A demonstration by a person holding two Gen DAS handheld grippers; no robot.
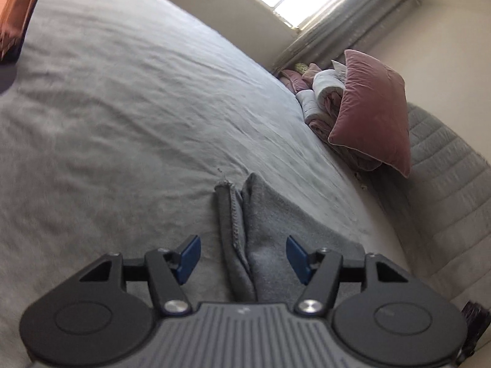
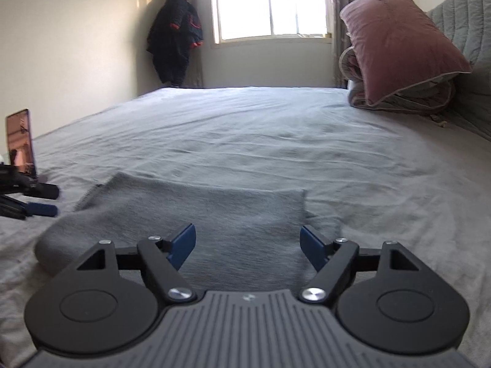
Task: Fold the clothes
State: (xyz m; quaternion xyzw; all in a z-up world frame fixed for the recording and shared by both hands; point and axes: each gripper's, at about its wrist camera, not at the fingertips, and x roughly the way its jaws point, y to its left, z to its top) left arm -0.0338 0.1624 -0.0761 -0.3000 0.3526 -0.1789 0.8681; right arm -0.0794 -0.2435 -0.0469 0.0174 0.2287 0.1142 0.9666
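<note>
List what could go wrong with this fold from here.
1. Both the left gripper and right gripper are open, so nothing holds the grey garment; its folded layers could slip apart.
2. The garment's rolled hem sits bunched between the left fingers; closing there may grab uneven layers.
3. The phone propped beside the garment could be knocked over.

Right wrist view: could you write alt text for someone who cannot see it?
A folded grey knit garment lies flat on a wide grey bedsheet, just ahead of the right gripper, whose blue-padded fingers stand open and hold nothing. A dusty-pink velvet pillow leans on rolled bedding at far right, below a bright window.
</note>
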